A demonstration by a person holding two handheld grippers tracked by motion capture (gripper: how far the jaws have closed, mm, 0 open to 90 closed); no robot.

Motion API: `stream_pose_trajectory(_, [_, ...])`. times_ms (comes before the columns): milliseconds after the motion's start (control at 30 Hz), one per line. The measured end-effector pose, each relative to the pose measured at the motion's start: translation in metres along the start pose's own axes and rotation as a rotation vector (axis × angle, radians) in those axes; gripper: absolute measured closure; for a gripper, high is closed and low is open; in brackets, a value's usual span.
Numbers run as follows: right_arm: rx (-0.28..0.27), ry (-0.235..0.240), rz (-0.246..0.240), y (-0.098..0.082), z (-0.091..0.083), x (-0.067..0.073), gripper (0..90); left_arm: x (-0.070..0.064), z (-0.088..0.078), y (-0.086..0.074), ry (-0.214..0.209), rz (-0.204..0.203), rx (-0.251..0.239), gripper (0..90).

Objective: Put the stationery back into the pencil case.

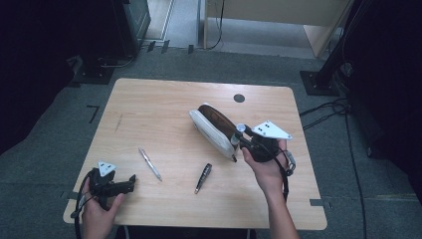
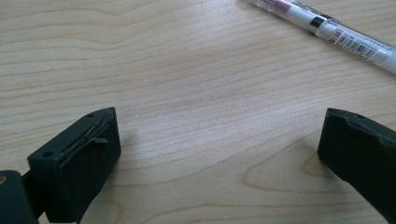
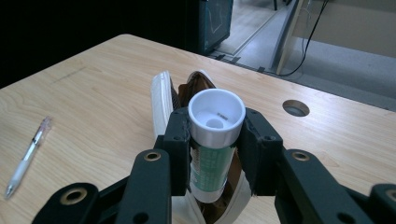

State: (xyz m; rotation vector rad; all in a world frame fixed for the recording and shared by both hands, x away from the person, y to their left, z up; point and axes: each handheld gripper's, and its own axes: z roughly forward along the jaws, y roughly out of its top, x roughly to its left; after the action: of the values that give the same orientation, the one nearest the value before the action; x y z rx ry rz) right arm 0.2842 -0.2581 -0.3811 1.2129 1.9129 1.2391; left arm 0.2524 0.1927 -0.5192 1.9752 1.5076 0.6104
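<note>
Right gripper (image 3: pixel 215 154) holds a tube (image 3: pixel 212 154) between its two jaws, which press on the tube's sides just under the white cap (image 3: pixel 216 116). In the right gripper view the tube stands along the jaws, its long axis runs away from the hand, and the cap end points to the far side of the table (image 3: pixel 93 93), with the open hollow of the cap facing the camera. The green label end goes down into the open pouch (image 3: pixel 161 100). In the high view the right gripper (image 1: pixel 238 137) is at the near end of the pouch (image 1: pixel 214 129), which lies slanted near the middle of the table (image 1: pixel 164 104), long axis from far left to near right. Left gripper (image 1: pixel 130 181) rests at the near left corner, jaws wide apart and holding nothing. A clear pen (image 1: pixel 150 163) and a dark pen (image 1: pixel 203 178) lie between the two hands.
</note>
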Motion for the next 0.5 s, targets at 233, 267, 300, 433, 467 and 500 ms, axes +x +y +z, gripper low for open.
stream_pose_trajectory(233, [0.026,-0.018,0.000,-0.003,0.018,-0.003,66.3,0.000,0.000,0.000,-0.001,0.002,-0.001,0.0])
stream_pose_trajectory(267, [0.034,-0.018,0.004,-0.004,0.023,-0.003,66.3,0.000,0.000,0.000,-0.001,0.001,-0.001,0.0])
stream_pose_trajectory(300, [0.038,-0.019,0.010,-0.005,0.025,-0.003,66.3,0.000,0.000,0.000,-0.001,0.001,-0.001,0.0])
stream_pose_trajectory(433, [0.041,-0.015,0.027,-0.006,0.031,-0.005,66.3,0.000,0.000,0.000,-0.001,0.001,-0.001,0.0])
stream_pose_trajectory(467, [0.043,-0.014,0.026,-0.006,0.033,-0.005,66.3,0.000,0.000,0.000,-0.001,0.002,-0.001,0.0])
stream_pose_trajectory(500, [0.048,-0.013,0.030,-0.006,0.035,-0.005,66.3,0.000,0.000,0.000,-0.001,0.002,-0.001,0.0])
